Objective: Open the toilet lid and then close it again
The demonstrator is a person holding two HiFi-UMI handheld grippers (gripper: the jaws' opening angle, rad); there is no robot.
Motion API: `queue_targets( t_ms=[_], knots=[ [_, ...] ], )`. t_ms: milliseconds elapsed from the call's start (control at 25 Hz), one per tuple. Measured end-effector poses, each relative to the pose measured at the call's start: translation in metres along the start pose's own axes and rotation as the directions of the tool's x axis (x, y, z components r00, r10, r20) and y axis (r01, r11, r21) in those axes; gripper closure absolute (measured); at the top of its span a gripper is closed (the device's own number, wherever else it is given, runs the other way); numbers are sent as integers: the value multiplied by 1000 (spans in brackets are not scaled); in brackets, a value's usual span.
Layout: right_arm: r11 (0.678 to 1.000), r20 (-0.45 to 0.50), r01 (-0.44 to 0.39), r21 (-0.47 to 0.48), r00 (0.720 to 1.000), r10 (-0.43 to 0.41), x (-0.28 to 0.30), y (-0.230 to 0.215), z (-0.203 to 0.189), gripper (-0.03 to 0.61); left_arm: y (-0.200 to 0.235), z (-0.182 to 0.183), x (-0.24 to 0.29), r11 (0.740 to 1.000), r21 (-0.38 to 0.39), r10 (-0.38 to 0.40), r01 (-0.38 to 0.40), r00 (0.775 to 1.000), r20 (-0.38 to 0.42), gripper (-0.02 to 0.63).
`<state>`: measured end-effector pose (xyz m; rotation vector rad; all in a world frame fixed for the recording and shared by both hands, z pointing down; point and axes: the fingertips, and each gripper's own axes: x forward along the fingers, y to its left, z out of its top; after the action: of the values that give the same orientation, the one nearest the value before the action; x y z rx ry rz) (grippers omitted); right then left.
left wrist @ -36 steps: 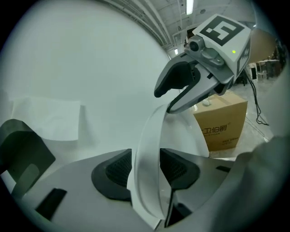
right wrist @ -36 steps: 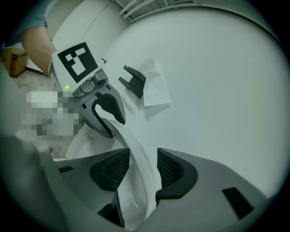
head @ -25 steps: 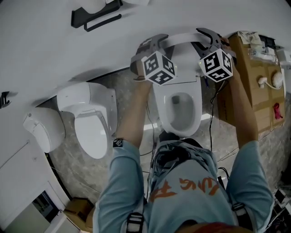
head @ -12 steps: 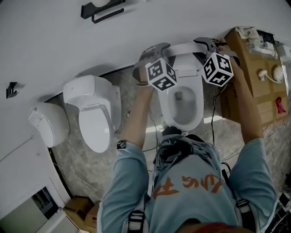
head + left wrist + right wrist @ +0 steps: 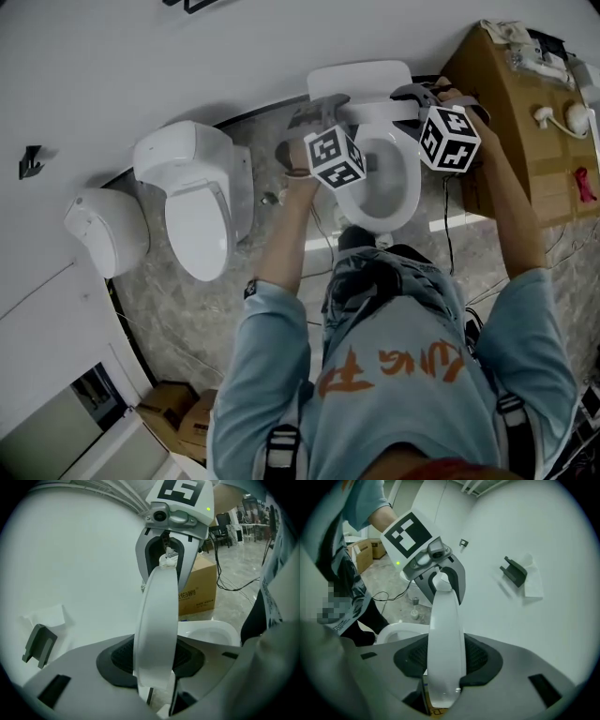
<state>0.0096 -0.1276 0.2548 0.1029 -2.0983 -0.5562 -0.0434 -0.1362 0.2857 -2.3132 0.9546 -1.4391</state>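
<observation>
Lid (image 5: 375, 112) hangs half-raised above the toilet bowl (image 5: 405, 192), its edge pinched by left gripper (image 5: 319, 108) and right gripper (image 5: 424, 94), whose jaws have just been opening; lower both sides evenly, without loosening further.

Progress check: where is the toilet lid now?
Head view, top centre: the toilet lid stands raised, edge-on, over the right-hand toilet bowl, with the cardboard box just to its right.

Mottled grey floor (image 5: 159, 309) with a toilet (image 5: 398, 211), a second toilet (image 5: 202, 225), a cardboard box (image 5: 511, 131), cables (image 5: 448, 246).
</observation>
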Motion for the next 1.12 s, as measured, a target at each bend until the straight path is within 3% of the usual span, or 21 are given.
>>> queue_targets(
  t_ms=[200, 640, 880, 1120],
  knots=[
    [998, 66, -59, 31, 996, 57, 0, 64, 0, 371, -62, -12, -9, 997, 63, -44, 48, 997, -57, 430],
    [994, -7, -96, -51, 995, 96, 27, 197, -25, 322, -195, -48, -4, 966, 170, -163, 194, 970, -180, 371],
    [983, -10, -184, -28, 983, 184, 51, 271, -41, 282, -270, -73, 4, 946, 124, -269, 301, 938, -219, 292],
    [985, -70, -156, -70, 986, 151, 79, 327, -57, 272, -326, -95, 10, 914, 81, -369, 398, 897, -246, 265]
  ],
)
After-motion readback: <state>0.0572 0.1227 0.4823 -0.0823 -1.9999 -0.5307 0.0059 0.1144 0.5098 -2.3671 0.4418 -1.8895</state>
